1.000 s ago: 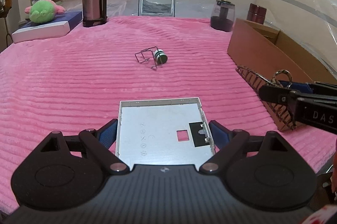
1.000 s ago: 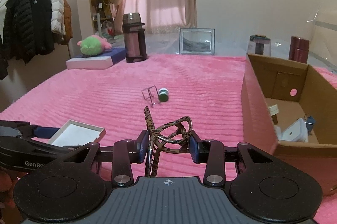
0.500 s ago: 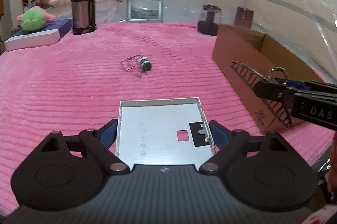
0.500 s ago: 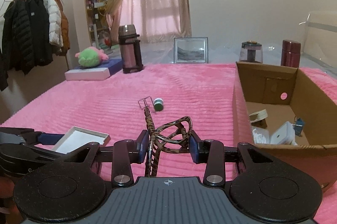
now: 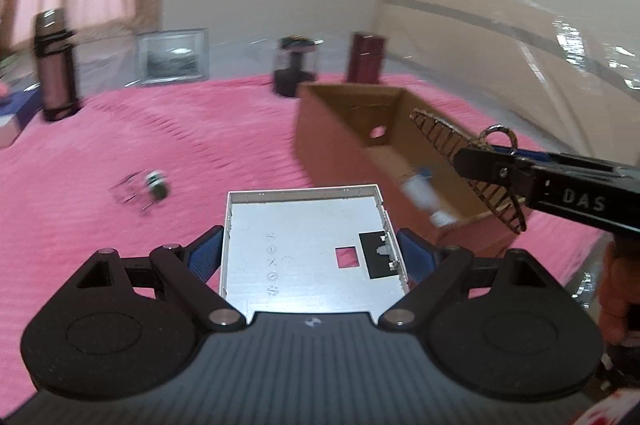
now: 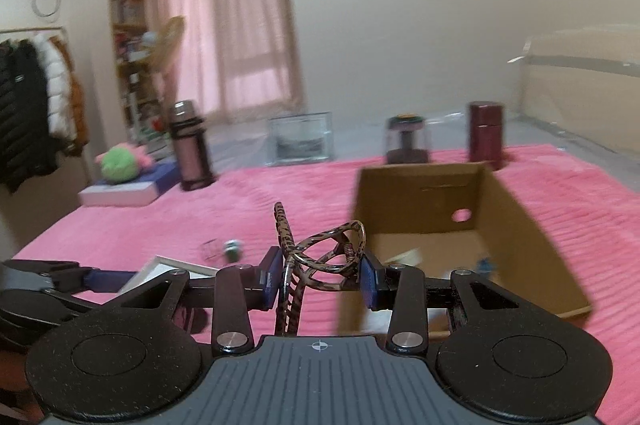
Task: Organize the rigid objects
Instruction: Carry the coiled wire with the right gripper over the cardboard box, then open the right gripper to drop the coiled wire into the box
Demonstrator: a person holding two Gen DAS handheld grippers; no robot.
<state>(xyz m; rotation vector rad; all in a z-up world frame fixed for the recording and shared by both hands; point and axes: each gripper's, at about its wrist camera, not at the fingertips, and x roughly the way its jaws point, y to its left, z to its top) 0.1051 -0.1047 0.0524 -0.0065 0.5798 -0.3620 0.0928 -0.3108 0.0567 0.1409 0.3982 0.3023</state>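
My left gripper (image 5: 310, 255) is shut on a flat grey plastic tray (image 5: 308, 237), its blue pads against both side edges, held above the pink bedspread. My right gripper (image 6: 320, 275) is shut on a brown patterned hair claw clip (image 6: 320, 257); in the left wrist view the clip (image 5: 460, 161) hangs over the open cardboard box (image 5: 348, 129). The box (image 6: 472, 193) lies ahead and right of the right gripper, with a few small white and blue items inside. A small green-and-white cylinder with a wire clasp (image 5: 154, 185) lies on the bedspread to the left.
At the bed's far edge stand a pink thermos (image 6: 190, 153), a framed picture (image 6: 300, 141), a dark jar (image 6: 406, 141) and a maroon canister (image 6: 486, 133). A green plush toy (image 6: 120, 163) lies on a flat box at the left. Coats hang at far left.
Both grippers rose and swung right toward the cardboard box, which now shows its inside. The tray and the clip stayed gripped. The small cylinder drifted left in both views.
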